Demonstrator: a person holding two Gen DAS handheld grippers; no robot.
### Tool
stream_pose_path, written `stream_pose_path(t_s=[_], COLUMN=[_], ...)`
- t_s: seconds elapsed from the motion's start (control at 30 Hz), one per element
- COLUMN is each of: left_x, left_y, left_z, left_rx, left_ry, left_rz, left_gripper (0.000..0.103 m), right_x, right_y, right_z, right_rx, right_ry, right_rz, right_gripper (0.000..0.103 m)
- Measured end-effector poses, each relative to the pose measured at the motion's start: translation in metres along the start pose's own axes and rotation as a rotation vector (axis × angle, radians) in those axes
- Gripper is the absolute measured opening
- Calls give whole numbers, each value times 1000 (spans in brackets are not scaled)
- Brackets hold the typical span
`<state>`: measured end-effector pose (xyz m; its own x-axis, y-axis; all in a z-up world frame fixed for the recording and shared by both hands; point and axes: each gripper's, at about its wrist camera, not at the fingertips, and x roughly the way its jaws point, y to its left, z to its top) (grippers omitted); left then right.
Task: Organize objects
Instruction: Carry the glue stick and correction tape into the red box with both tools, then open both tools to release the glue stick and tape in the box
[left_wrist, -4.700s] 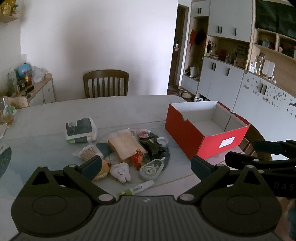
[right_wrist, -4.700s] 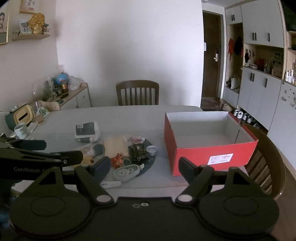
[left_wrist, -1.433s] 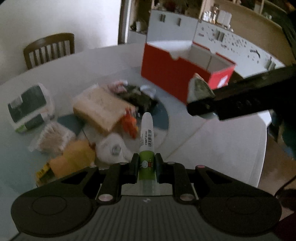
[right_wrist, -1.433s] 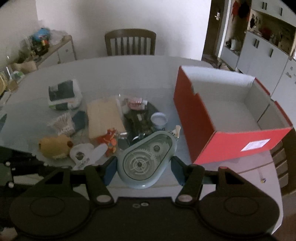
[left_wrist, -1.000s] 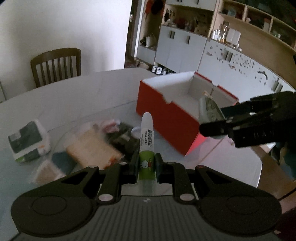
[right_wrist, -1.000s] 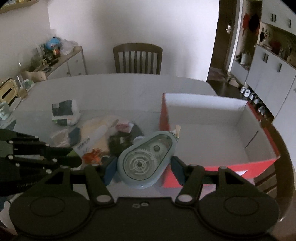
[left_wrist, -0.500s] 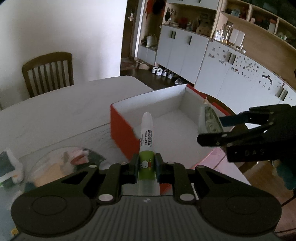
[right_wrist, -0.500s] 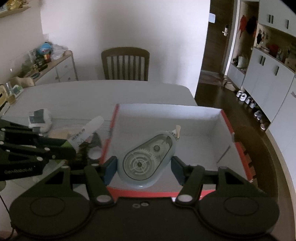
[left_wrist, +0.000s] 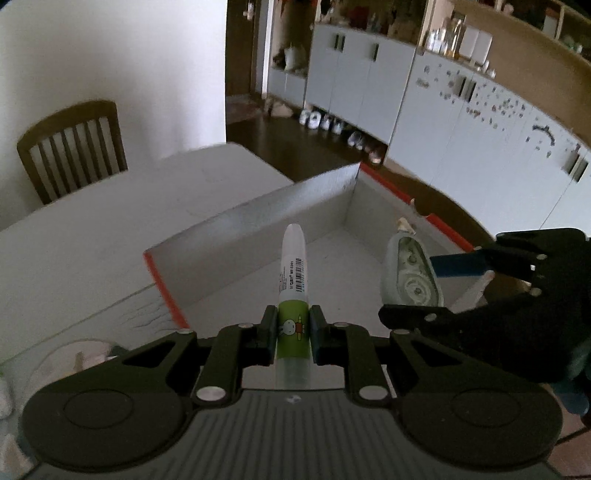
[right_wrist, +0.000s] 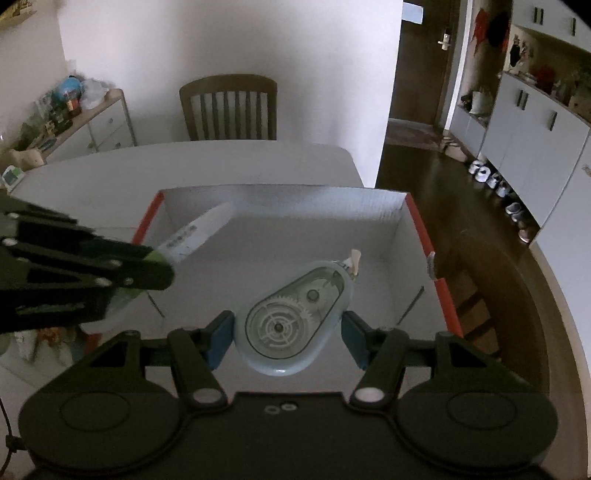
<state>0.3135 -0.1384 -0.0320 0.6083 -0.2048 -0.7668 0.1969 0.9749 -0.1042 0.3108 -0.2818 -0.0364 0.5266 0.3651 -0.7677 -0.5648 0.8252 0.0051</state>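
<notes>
Red cardboard box (right_wrist: 421, 229) with a white interior is positioned on the white table (left_wrist: 92, 236). A white glue tube with a green label (left_wrist: 292, 295) is clamped by the left gripper (left_wrist: 292, 326) above the box. A pale-blue teardrop-shaped correction-tape dispenser (right_wrist: 295, 317) is pinched by the right gripper (right_wrist: 288, 332) over the box interior.

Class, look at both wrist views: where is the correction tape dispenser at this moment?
The correction tape dispenser is clamped in the right hand-held gripper, above the open red box, right of the glue tube.
</notes>
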Motion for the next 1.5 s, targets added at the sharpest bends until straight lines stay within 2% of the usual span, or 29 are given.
stream_pose_path(t_s=[0.2, 0.47, 0.8, 0.93, 1.1, 1.2, 1.23, 1.27, 1.3, 1.5], left_x=[48, 99, 130, 139, 141, 144, 144, 143, 142, 125], left_y=[0, 5, 3, 0, -4, -1, 0, 0, 0, 0], left_z=[10, 12, 9, 9, 11, 15, 15, 14, 14, 15], left_rx=[5, -46, -39, -55, -24, -46, -52, -54, -52, -78], left_ry=[112, 241, 359, 408, 424, 430, 433, 433, 424, 364], left_rz=[40, 70, 83, 86, 73, 48, 42, 44, 48, 36], left_gripper=[16, 16, 16, 17, 17, 30, 46, 65, 69, 69], right_x=[27, 65, 83, 82, 80, 78, 77, 75, 73, 55], right_y=[-8, -8, -11, -10, -11, -9, -9, -10, -10, -15], right_z=[-1, 0, -7, -7, -7, -6, -7, -7, -7, -12], right_rx=[-31, -88, -80, -85, -81, -95, -96, -98, -99, -81], right_ry=[80, 213, 339, 350, 373, 369, 368, 366, 360, 325], right_rz=[37, 60, 61, 66, 98, 99, 104, 108, 106, 126], right_gripper=[62, 62, 63, 63, 64, 64, 65, 65, 65, 67])
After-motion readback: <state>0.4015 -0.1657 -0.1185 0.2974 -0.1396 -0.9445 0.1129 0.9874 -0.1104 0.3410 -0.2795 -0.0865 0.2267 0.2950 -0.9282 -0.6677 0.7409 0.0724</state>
